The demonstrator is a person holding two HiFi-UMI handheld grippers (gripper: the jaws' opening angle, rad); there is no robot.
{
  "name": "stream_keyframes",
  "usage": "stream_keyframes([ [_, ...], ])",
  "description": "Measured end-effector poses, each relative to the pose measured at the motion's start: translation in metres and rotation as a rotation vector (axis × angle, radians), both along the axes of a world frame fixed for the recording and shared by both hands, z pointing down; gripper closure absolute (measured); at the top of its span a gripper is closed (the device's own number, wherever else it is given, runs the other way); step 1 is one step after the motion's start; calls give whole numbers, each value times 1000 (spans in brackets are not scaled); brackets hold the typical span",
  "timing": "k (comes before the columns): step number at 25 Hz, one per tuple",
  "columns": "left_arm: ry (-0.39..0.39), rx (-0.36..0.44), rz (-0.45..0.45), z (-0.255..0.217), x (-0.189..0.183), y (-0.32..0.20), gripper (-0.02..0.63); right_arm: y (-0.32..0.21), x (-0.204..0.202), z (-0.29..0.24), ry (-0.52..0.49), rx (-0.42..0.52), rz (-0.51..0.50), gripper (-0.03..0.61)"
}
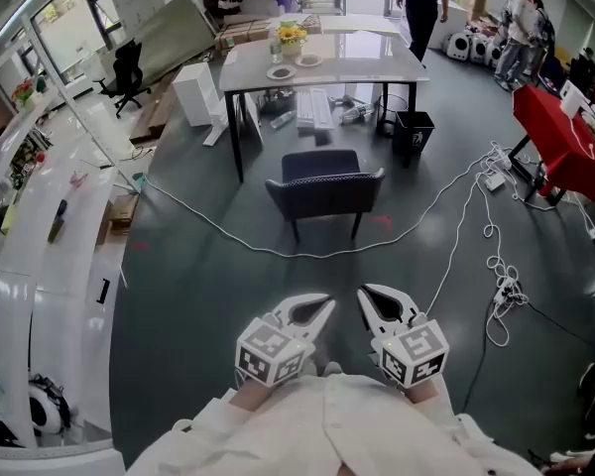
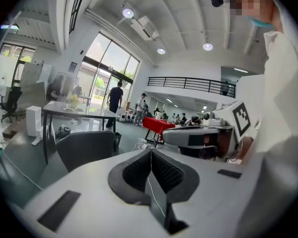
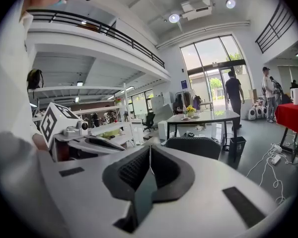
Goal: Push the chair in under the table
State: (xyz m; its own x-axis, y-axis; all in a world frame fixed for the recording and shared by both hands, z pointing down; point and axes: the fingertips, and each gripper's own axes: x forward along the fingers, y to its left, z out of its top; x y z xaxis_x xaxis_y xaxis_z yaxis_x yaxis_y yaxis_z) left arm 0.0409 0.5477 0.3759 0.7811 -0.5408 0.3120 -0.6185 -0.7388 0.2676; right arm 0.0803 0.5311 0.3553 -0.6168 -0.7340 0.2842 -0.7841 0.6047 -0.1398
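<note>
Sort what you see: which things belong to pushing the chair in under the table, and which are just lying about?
Belong to the job: chair; table; left gripper and right gripper, both shut and empty.

Just lying about: black bin; white floor cable; red table; flower vase.

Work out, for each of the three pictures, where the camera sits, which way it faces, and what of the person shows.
Head view: on the head, facing forward and steeply down at the chair and table; shows the shirt, left gripper and right gripper.
Left gripper view: on the left gripper, facing along its shut jaws toward the chair; shows the right gripper and shirt.
Right gripper view: on the right gripper, facing likewise; shows left gripper and shirt.
Shared: all see chair and table.
</note>
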Motion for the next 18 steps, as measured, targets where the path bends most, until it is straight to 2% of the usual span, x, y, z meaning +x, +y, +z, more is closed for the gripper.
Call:
stream_keyframes([
  [7, 22, -15, -92, 12, 5, -4, 598, 0, 9, 14, -15, -9, -40, 546],
  [12, 17, -33, -98, 18, 14, -2, 598, -3, 19, 22, -29, -27, -38, 546],
  [18, 24, -24, -102, 18, 15, -23, 598, -25, 18, 27, -10, -39, -33, 546],
])
